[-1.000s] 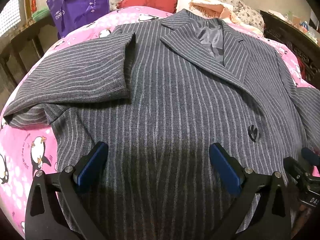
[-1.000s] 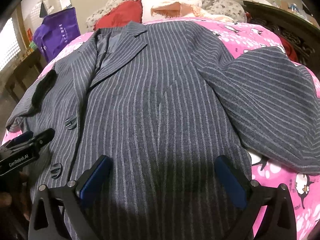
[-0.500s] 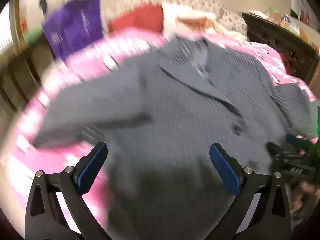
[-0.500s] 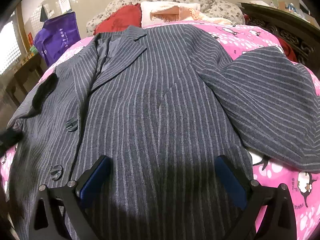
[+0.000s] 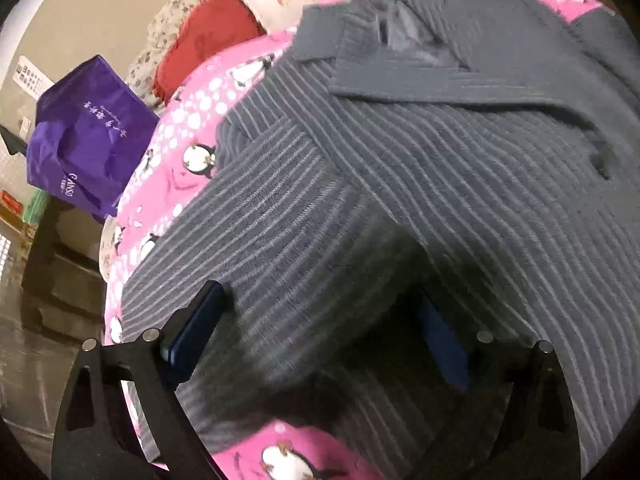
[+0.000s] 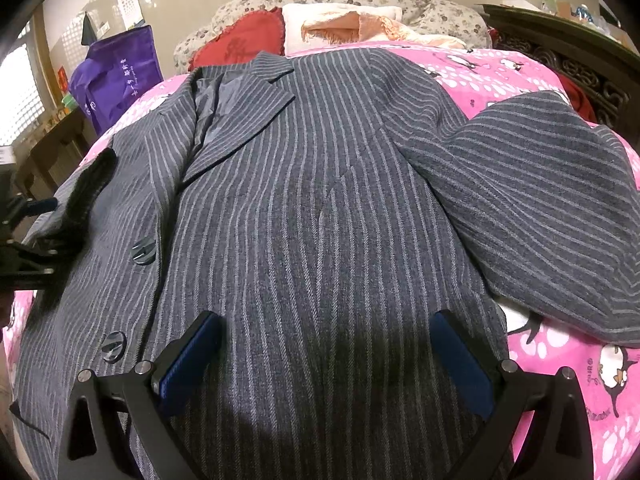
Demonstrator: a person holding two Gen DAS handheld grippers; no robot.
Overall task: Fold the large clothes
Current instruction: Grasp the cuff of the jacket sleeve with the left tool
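Note:
A grey pinstriped blazer lies face up on a pink penguin-print bed cover, collar toward the pillows. Its one sleeve is spread out to the right. In the left wrist view the other sleeve lies folded across the blazer, its cuff near the cover's edge. My left gripper is open, low over that sleeve, fingers either side of it. It also shows at the left edge of the right wrist view. My right gripper is open and empty over the blazer's lower front.
A purple bag stands left of the bed on dark wooden furniture. A red heart cushion, white and peach cloths and a floral pillow lie at the head. A dark carved wooden frame runs along the right side.
My left gripper has swung left from the blazer's lower front and now sits tilted over the folded left sleeve. My right gripper has barely moved. The blazer lies as before.

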